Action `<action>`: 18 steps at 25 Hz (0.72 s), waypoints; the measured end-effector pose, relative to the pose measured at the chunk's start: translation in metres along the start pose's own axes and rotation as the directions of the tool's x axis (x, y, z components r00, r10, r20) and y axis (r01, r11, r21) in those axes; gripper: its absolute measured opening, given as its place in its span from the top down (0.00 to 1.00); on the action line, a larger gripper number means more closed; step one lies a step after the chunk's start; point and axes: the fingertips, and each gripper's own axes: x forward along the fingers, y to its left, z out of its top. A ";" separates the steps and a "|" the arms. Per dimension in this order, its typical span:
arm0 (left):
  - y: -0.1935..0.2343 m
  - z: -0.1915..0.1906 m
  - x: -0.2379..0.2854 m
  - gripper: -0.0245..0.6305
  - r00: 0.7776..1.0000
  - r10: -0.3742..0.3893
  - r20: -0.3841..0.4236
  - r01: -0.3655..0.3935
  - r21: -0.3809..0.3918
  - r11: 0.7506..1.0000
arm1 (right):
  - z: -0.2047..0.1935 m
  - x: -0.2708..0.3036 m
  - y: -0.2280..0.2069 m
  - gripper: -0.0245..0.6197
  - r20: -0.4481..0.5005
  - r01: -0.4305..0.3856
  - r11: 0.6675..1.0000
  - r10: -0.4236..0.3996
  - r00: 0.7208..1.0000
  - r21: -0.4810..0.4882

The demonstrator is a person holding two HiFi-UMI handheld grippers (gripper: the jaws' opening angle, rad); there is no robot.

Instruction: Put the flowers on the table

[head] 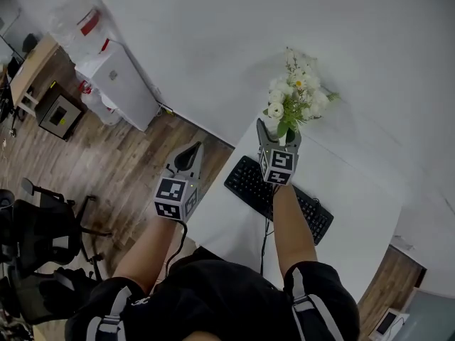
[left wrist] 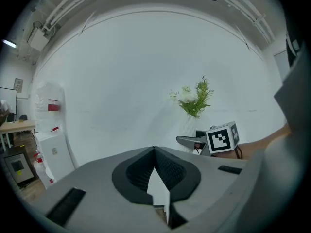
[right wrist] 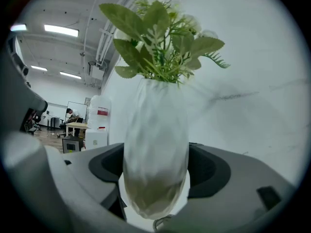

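A bunch of white flowers (head: 295,94) with green leaves stands in a pale ribbed vase (right wrist: 155,154). My right gripper (head: 279,139) is shut on the vase body and holds it upright above the far edge of the white table (head: 355,190). In the right gripper view the flowers (right wrist: 160,38) rise above the jaws, which press the vase from both sides. My left gripper (head: 188,156) hangs to the left, beyond the table's left edge, shut and empty. The left gripper view shows the flowers (left wrist: 194,98) and the right gripper (left wrist: 194,141) off to the right.
A black keyboard (head: 249,183) lies on the table under my right forearm. A white wall stands right behind the table. On the wooden floor to the left are a white cabinet (head: 121,84), a small dark box (head: 60,112) and a black office chair (head: 43,233).
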 end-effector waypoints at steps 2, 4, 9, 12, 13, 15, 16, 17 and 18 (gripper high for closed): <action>0.004 -0.009 0.006 0.96 1.000 0.009 -0.020 -0.009 0.001 1.000 | -0.013 0.012 -0.003 0.37 -0.004 -0.009 1.000 0.009 1.000 -0.006; 0.006 -0.019 0.011 0.96 0.999 0.019 -0.046 -0.018 0.008 1.000 | -0.027 0.022 -0.004 0.37 -0.010 -0.024 1.000 0.024 1.000 -0.017; 0.010 -0.035 0.024 0.96 0.996 0.031 -0.083 -0.029 0.028 0.999 | -0.060 0.041 -0.010 0.37 -0.028 -0.034 0.999 0.034 0.999 -0.021; 0.011 -0.045 0.031 0.96 0.994 0.035 -0.104 -0.033 0.015 0.999 | -0.075 0.048 -0.012 0.37 -0.038 -0.037 0.999 0.035 0.999 -0.028; 0.011 -0.049 0.033 0.96 0.993 0.036 -0.111 -0.035 0.011 0.999 | -0.079 0.050 -0.013 0.37 -0.039 -0.037 0.999 0.036 0.999 -0.025; 0.011 -0.054 0.039 0.96 0.992 0.037 -0.123 -0.036 0.005 0.999 | -0.086 0.054 -0.014 0.37 -0.040 -0.041 0.999 0.040 0.998 -0.017; 0.012 -0.056 0.041 0.96 0.991 0.037 -0.127 -0.037 0.004 0.999 | -0.089 0.056 -0.014 0.37 -0.042 -0.044 0.999 0.043 0.998 -0.017; 0.012 -0.057 0.043 0.96 0.991 0.036 -0.130 -0.036 0.005 0.999 | -0.093 0.058 -0.014 0.37 -0.046 -0.047 0.999 0.046 0.998 -0.020; 0.012 -0.059 0.045 0.96 0.990 0.035 -0.133 -0.034 0.007 0.999 | -0.097 0.060 -0.014 0.37 -0.050 -0.050 0.998 0.049 0.998 -0.023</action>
